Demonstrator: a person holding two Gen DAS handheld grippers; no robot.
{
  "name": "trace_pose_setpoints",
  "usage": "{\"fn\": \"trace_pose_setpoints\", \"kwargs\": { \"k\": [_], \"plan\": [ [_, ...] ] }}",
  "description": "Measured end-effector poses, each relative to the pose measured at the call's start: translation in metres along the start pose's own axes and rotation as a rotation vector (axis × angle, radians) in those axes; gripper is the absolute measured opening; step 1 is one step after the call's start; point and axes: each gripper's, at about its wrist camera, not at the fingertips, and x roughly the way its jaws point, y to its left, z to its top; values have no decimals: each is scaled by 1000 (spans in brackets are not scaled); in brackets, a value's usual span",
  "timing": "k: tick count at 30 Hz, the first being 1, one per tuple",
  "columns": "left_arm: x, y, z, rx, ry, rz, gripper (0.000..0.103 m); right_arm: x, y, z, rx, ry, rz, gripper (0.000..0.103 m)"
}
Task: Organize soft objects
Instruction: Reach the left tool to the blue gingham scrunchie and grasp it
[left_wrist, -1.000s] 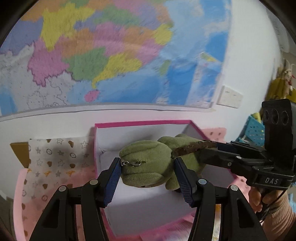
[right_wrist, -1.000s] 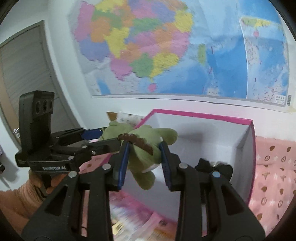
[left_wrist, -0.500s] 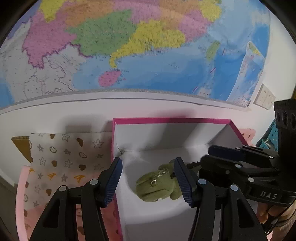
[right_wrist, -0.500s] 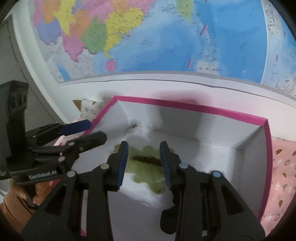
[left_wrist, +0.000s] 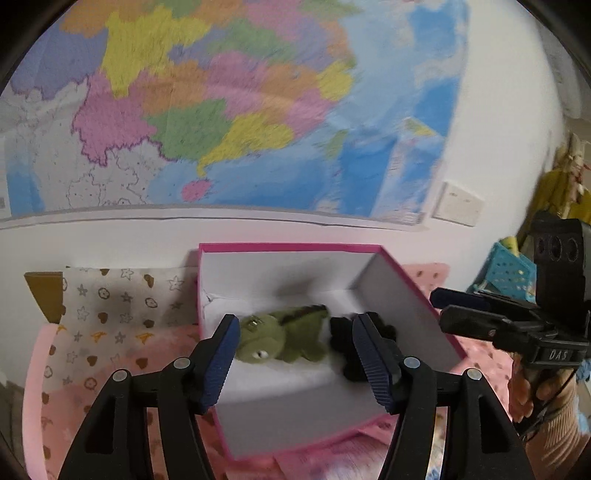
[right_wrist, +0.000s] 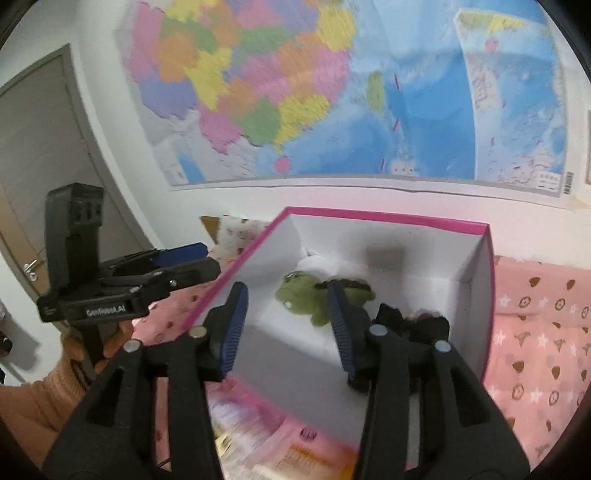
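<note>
Behind everything you see a colourful wall map (left_wrist: 229, 110), a white switch plate (left_wrist: 458, 204) right of it, and a grey door (right_wrist: 40, 155) far left.

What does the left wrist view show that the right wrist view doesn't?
Only the left wrist view shows the wall switch, the blue basket and the right gripper from the side. Only the right wrist view shows the door and the left gripper from the side. Both show the map, the pink box, the green toy and a black toy lying inside it, both grippers opening and empty.
</note>
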Motion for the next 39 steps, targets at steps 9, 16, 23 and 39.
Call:
{"fn": "trace_pose_setpoints", "kwargs": {
  "k": [9, 16, 23, 39],
  "plan": [
    [-29, -41, -38, 52, 25, -99, 66, -59, 16, -50, 11, -43, 31, 53],
    [-24, -53, -73, 39, 98, -131, 66, -73, 4, -95, 88, -8, 7, 53],
    [-30, -72, -113, 51, 165, -175, 66, -67, 4, -143, 126, 109, -8, 53],
    [-20, -109, -168, 93, 308, -282, 63, -33, 11, -211, 129, 295, -95, 53]
  ]
}}
